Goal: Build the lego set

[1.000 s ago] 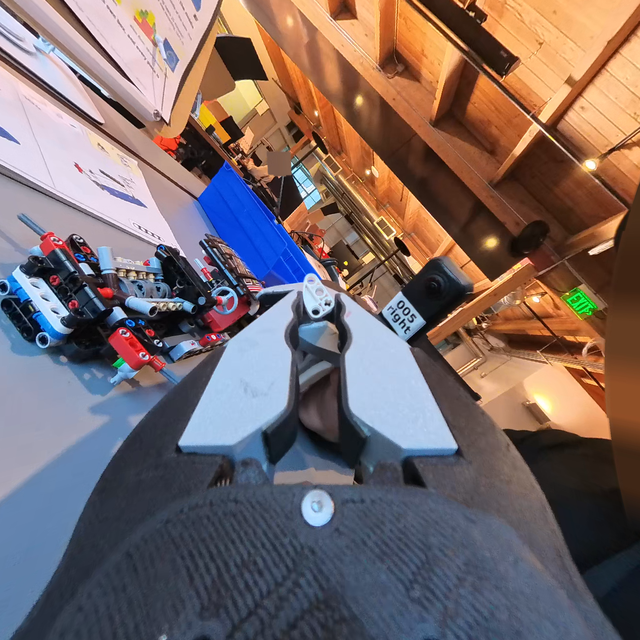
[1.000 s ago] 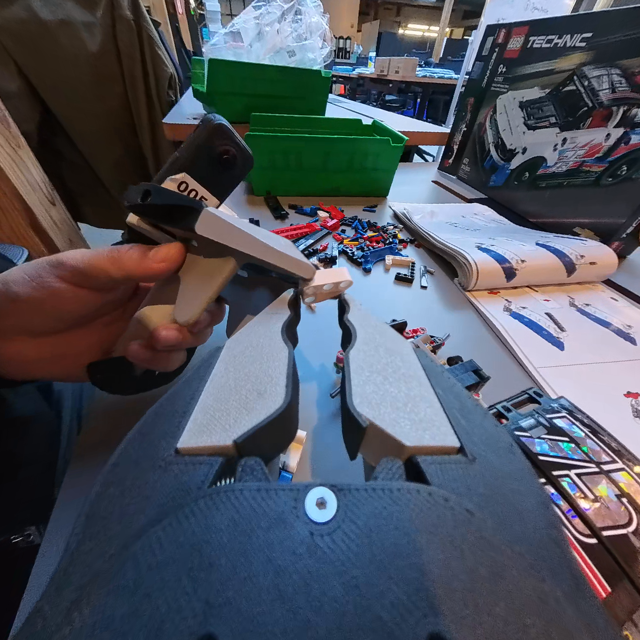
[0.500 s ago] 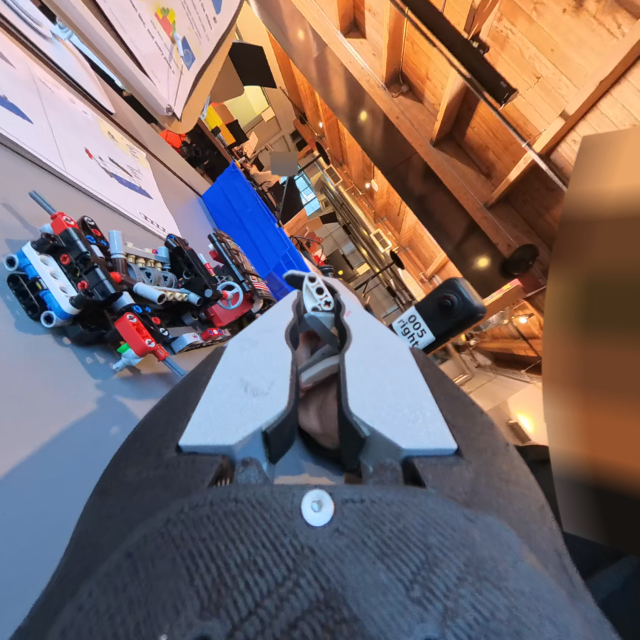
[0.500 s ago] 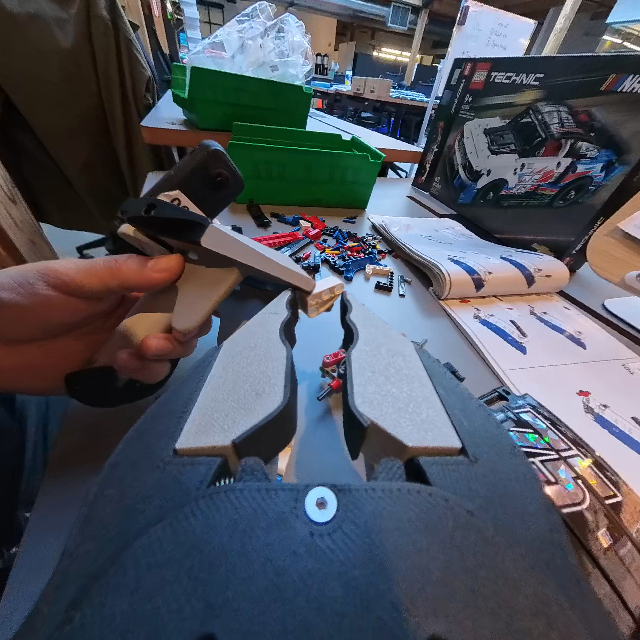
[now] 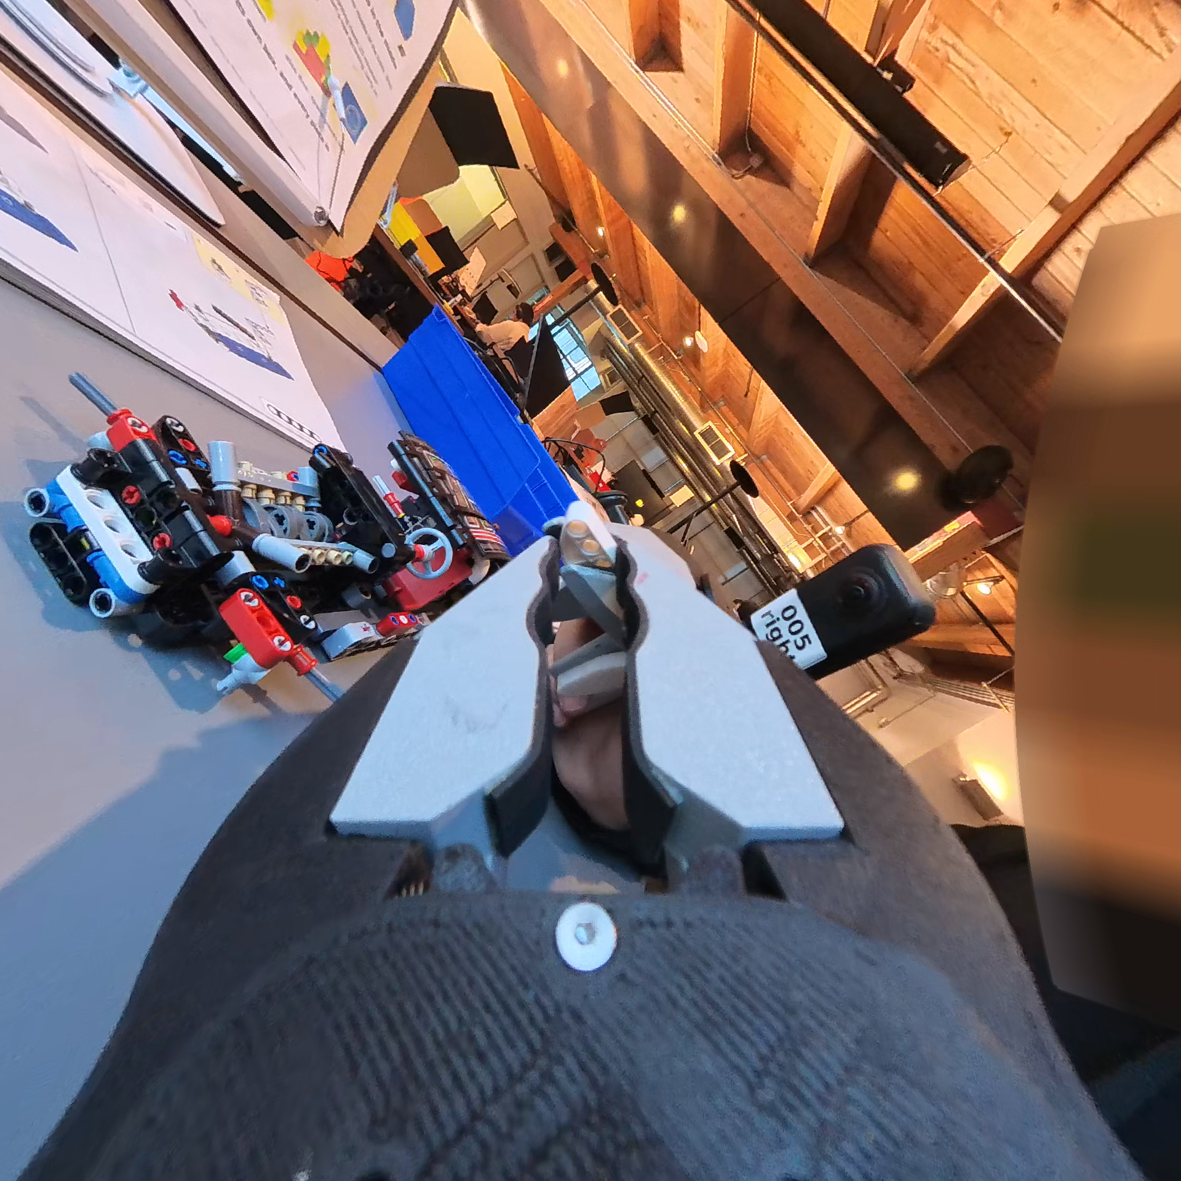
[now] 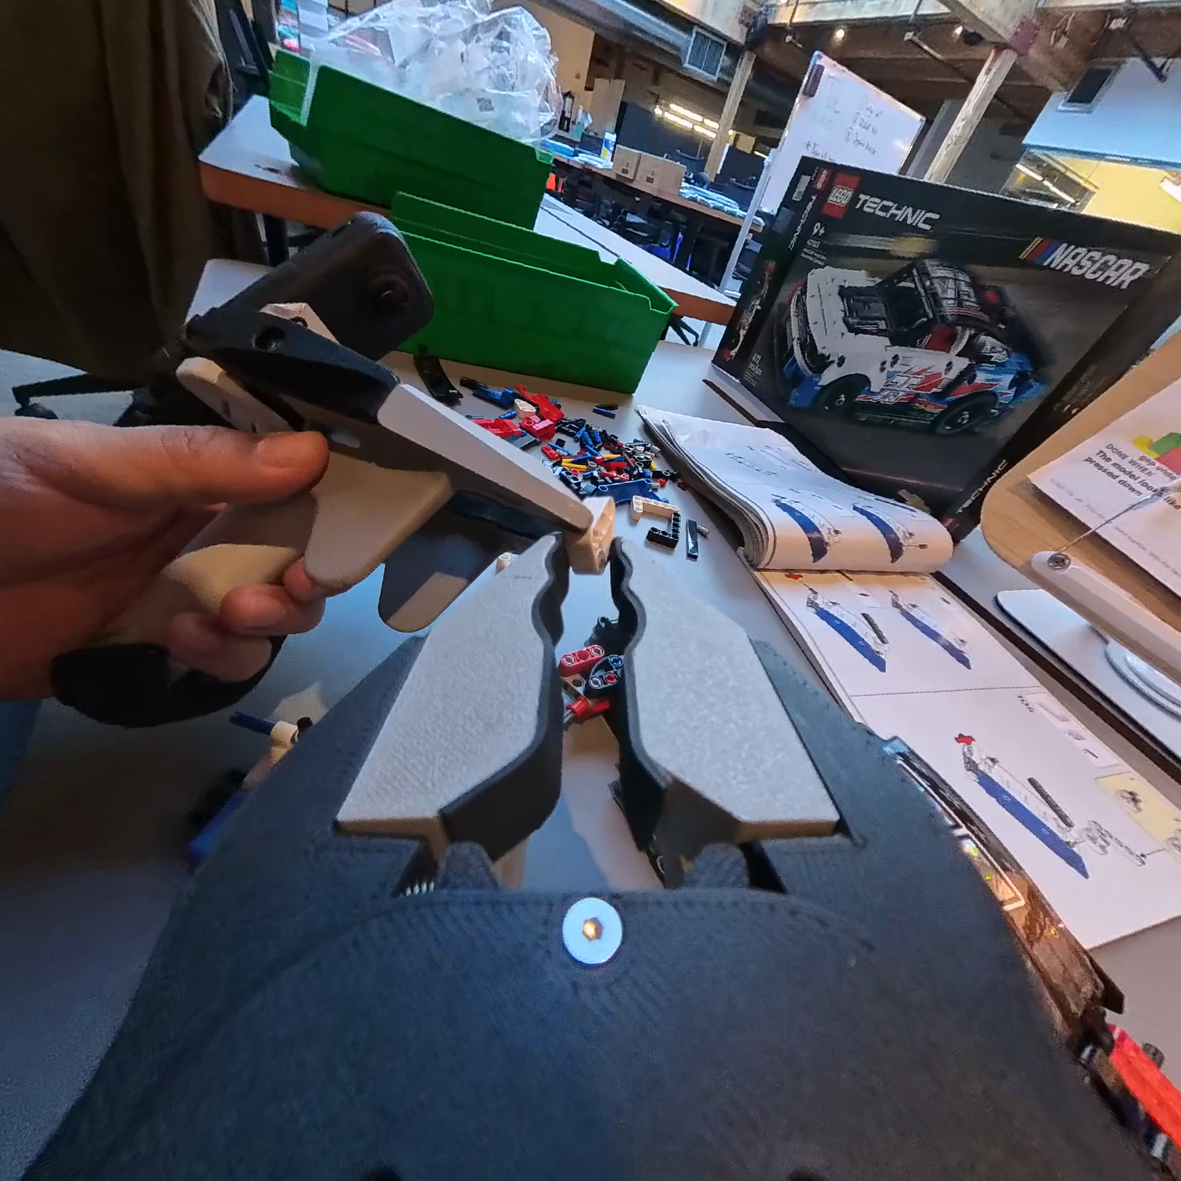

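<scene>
My left gripper (image 5: 588,562) is shut on a small white lego beam (image 5: 583,540) and holds it in the air. In the right wrist view a hand brings this gripper (image 6: 575,511) in from the left, with the beam (image 6: 591,533) at its tip. My right gripper (image 6: 586,556) has its tips closed around the beam's lower end. The partly built black, red and blue model (image 5: 223,543) lies on the grey table (image 5: 96,735), to the left of the grippers. A pile of loose pieces (image 6: 594,447) lies farther back on the table.
An open instruction booklet (image 6: 799,498) lies right of the pile, with the set's box (image 6: 926,319) standing behind it. Green bins (image 6: 524,300) stand at the back and a blue bin (image 5: 466,415) beyond the model. A few small pieces (image 6: 588,671) lie under my right gripper. Left and right tips are no more than a few centimetres apart.
My right gripper's fingers have narrowed onto the white beam. The left gripper has turned the beam more upright between them. Both views have shifted slightly.
</scene>
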